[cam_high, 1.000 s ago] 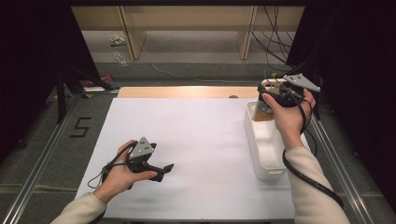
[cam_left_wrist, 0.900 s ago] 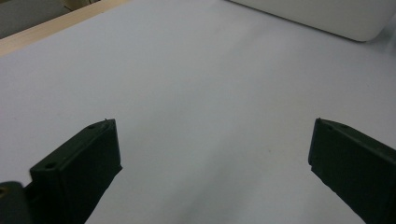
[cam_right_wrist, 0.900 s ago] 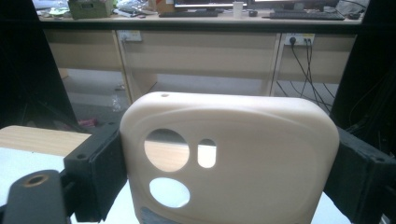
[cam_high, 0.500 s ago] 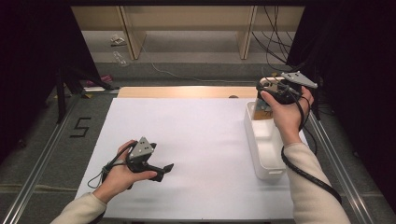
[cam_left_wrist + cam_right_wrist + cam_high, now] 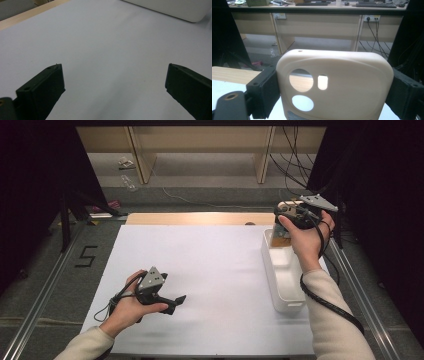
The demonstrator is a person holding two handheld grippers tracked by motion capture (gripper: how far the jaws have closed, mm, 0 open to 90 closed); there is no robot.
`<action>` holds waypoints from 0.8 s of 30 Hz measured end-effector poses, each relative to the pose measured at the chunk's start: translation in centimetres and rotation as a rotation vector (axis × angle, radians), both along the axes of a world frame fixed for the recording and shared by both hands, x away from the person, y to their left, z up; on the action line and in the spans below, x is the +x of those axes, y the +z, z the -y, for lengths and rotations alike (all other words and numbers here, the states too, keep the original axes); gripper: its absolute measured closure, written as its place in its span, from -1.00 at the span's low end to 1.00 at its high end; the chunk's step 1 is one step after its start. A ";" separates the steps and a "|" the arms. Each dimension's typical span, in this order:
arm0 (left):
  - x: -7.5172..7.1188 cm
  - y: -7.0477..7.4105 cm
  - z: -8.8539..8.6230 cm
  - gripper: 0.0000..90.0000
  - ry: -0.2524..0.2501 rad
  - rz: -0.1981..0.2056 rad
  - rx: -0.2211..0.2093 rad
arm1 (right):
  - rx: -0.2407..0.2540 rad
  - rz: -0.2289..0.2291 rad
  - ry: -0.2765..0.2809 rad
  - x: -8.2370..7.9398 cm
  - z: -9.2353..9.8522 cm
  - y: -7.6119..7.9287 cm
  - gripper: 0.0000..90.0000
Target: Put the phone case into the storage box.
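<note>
Black "5" [image 5: 87, 255] on the floor

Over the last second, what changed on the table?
The right gripper, shut on a cream phone case, rose slightly above the far end of the white tray. No grab or release. The left gripper stayed low over the white sheet near the front, jaws open and empty.

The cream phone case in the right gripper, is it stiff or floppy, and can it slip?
The phone case probably is fairly stiff: held by its two side edges in the right gripper, it keeps a flat shape. It looks thin with cut-out holes, so likely light. Its smooth surface could slip if the grip loosens.
</note>
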State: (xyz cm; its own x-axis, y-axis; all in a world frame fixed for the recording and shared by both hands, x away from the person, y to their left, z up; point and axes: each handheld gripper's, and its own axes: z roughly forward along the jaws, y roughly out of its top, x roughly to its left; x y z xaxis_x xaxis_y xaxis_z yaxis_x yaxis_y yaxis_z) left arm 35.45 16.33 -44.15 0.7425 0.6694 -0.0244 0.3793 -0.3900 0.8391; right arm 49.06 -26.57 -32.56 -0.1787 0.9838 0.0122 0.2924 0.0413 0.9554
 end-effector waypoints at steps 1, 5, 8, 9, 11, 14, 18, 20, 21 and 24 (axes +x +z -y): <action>0.0 0.0 0.0 -0.96 0.000 0.000 0.000 | -0.001 -0.001 0.000 0.1 0.0 0.0 -0.72; 0.0 0.0 0.0 -0.96 0.000 -0.001 0.000 | 0.002 -0.005 -0.004 0.4 0.0 0.0 -0.72; 0.0 0.0 0.0 -0.96 0.000 -0.001 -0.001 | 0.001 -0.008 -0.005 0.5 0.0 0.0 -0.72; 0.0 0.0 0.0 -0.96 0.000 0.000 -0.002 | 0.000 -0.008 -0.006 0.6 0.0 0.0 -0.72; 0.0 0.0 0.0 -0.96 -0.001 -0.001 0.000 | 0.001 -0.009 -0.005 0.7 -0.1 0.0 -0.72; 0.0 0.0 0.0 -0.96 0.000 -0.001 0.000 | 0.008 -0.007 -0.008 0.8 0.0 0.0 -0.72; 0.0 0.0 0.0 -0.96 -0.001 -0.001 0.000 | 0.008 -0.011 -0.012 1.0 0.0 0.1 -0.72; 0.0 0.0 0.0 -0.96 0.000 -0.001 -0.002 | 0.006 -0.009 -0.013 1.1 0.1 0.2 -0.72; 0.0 0.0 0.0 -0.96 0.000 -0.002 0.000 | 0.006 -0.009 -0.013 1.1 0.1 0.2 -0.72; 0.0 0.0 0.0 -0.96 -0.001 -0.001 0.000 | 0.003 -0.011 -0.015 1.3 0.1 0.3 -0.72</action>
